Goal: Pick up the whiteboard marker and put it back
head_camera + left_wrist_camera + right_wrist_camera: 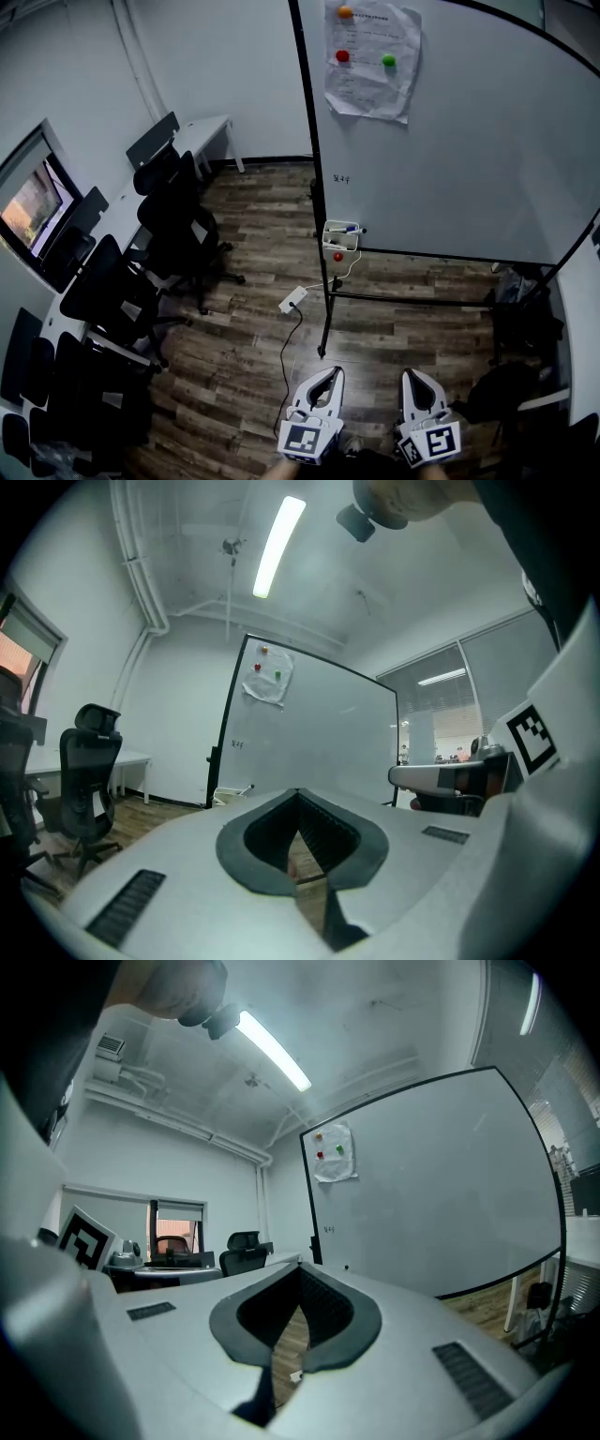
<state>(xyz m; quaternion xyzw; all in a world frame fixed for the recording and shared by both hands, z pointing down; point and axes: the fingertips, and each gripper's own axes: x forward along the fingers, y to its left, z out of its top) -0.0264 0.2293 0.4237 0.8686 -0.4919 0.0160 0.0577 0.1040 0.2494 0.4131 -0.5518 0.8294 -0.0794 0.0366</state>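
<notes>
The left hand-held gripper (332, 373) and the right hand-held gripper (413, 375) sit side by side at 6 o'clock in the head view. Both point level across the wooden floor (253, 272) toward the whiteboard (469, 141). In the left gripper view, the left hand-held gripper (298, 794) has its jaws narrowed until the tips meet, and nothing is between them. In the right gripper view, the right hand-held gripper (300, 1267) is closed the same way and is likewise empty. The whiteboard marker (347, 228), which has a blue cap, lies across the top of a small white holder box (339, 246). The box hangs at the board's lower left corner, at about 12 o'clock from the left hand-held gripper and well apart from both tools. A small red object (337, 256) sits just below the box. A sheet of paper (370, 66) is pinned near the top of the board by orange, red and green magnets. A white power strip (292, 299) lies on the floor between the board stand and the grippers, with its cable trailing toward 6 o'clock. Black office chairs (173, 225) stand at 9 o'clock along a white surface (202, 127).
</notes>
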